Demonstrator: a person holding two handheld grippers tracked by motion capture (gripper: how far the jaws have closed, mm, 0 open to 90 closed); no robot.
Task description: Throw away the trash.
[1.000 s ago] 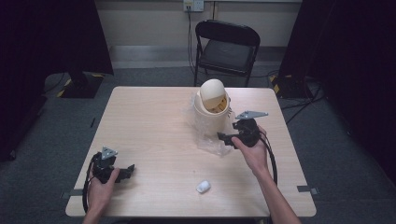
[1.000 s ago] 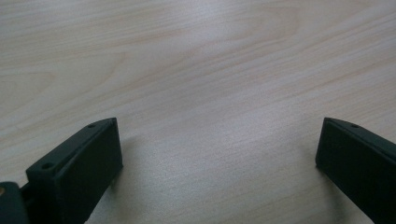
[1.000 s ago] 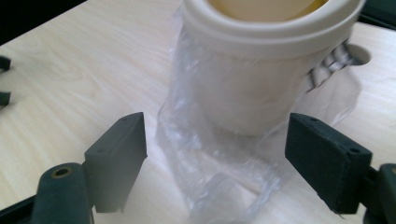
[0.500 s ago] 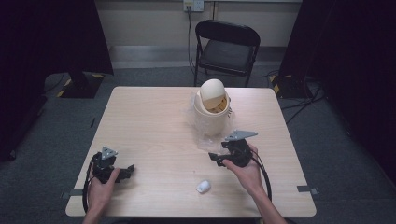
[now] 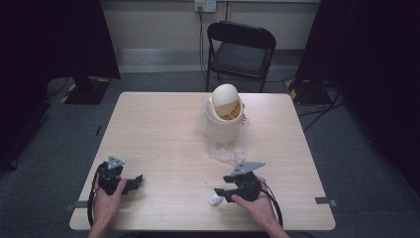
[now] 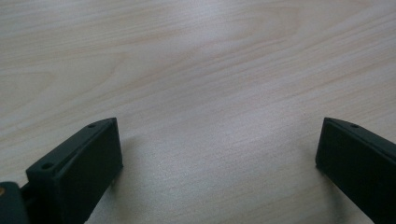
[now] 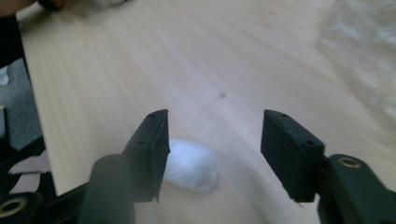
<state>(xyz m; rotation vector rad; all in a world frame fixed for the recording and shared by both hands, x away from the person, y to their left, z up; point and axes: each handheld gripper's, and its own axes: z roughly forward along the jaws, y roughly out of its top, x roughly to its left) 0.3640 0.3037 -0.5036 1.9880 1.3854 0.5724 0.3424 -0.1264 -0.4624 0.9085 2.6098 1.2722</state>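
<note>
One small white wad [image 5: 215, 200], like a cotton ball or crumpled tissue, lies on the wooden table [image 5: 158, 134] near its front edge, well in front of the single cream swing-lid bin [image 5: 225, 115]. One clear plastic sheet [image 5: 229, 148] spreads out in front of that bin. There are two grippers. The right gripper [image 5: 221, 194] sits low just beside the wad; its jaws have just been closing, with the wad [image 7: 192, 164] between them but not yet pressed from both sides. The left gripper [image 5: 136, 180], far to the bin's front left, has its jaws wide apart over bare wood. One folding chair [image 5: 241, 48] stands behind the table.
</note>
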